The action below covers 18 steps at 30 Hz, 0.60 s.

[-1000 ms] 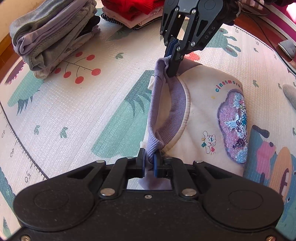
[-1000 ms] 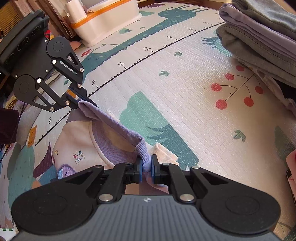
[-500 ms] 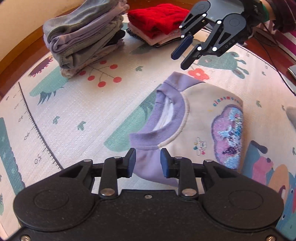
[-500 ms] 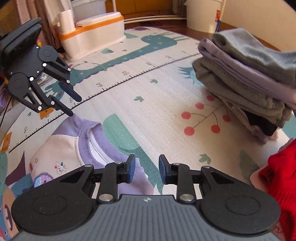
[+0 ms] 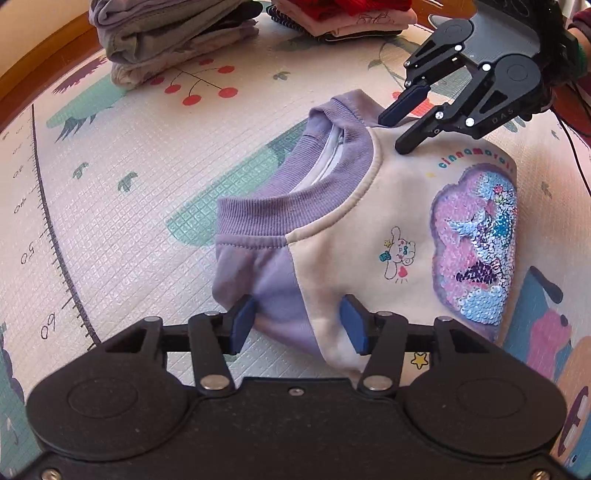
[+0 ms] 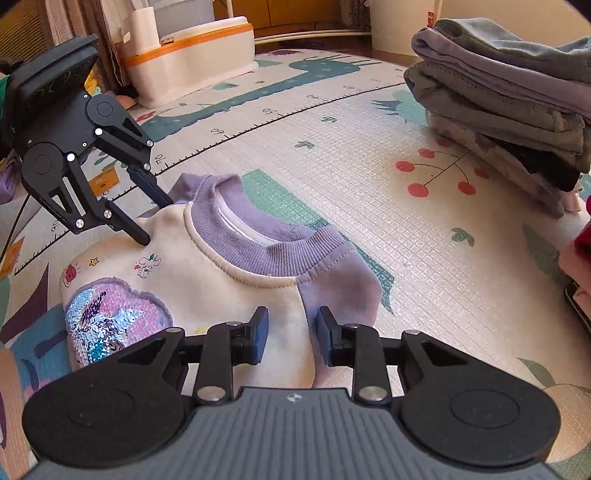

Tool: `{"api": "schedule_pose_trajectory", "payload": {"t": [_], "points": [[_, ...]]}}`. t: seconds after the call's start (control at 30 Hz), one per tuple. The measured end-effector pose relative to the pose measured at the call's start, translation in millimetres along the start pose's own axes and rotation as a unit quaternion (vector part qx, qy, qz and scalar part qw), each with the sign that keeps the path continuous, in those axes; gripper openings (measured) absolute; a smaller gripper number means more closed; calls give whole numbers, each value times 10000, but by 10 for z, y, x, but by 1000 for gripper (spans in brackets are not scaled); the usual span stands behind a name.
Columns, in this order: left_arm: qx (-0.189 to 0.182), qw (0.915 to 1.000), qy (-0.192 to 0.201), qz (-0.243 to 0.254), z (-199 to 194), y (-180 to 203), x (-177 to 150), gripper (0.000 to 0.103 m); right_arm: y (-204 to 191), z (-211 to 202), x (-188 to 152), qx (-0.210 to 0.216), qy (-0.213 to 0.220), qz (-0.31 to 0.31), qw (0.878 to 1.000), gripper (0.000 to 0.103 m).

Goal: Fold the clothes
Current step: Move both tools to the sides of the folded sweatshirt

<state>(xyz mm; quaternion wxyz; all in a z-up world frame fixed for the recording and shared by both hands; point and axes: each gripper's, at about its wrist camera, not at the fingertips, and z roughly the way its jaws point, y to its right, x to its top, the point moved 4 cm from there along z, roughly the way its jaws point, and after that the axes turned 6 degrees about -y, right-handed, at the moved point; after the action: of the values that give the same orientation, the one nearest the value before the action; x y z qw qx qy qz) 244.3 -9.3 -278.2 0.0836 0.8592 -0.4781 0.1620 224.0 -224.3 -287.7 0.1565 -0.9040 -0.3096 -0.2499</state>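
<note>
I have the folded sweatshirt point(image 5: 369, 229) lying flat on the play mat point(image 5: 129, 221), purple ribbed collar toward the stacks and the sequin patch point(image 5: 476, 251) facing up. My left gripper point(image 5: 299, 325) sits over the near purple shoulder with its jaws opening; the cloth lies under the gap between the blue pads point(image 5: 242, 323), and neither pad presses on it. My right gripper point(image 6: 290, 334) hangs over the opposite shoulder, jaws parted, fabric showing between them but not pinched. In the left wrist view I see that right gripper at the far edge of the sweatshirt, its lower fingertip just touching the cream fabric near the collar. Beyond the collar, a pile of folded grey and lilac clothes point(image 6: 509, 96) rests on the mat, well apart from the sweatshirt, with a second pile topped in red point(image 5: 343, 14) beside it. A white bin with an orange band point(image 6: 195, 51) stands at the mat's far edge.
</note>
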Motion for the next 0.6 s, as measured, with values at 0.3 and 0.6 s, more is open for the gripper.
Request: {"api": "schedule_pose_trajectory", "payload": {"t": [0.3,0.6], "points": [[155,9972,203,-708,69,-126,234,48,28,-147,154,-291,406,-33,9987,31],[307,9833,595,-1695,-235,-272,182,53,227,-81,222,-194,339,738,9965,42]]}}
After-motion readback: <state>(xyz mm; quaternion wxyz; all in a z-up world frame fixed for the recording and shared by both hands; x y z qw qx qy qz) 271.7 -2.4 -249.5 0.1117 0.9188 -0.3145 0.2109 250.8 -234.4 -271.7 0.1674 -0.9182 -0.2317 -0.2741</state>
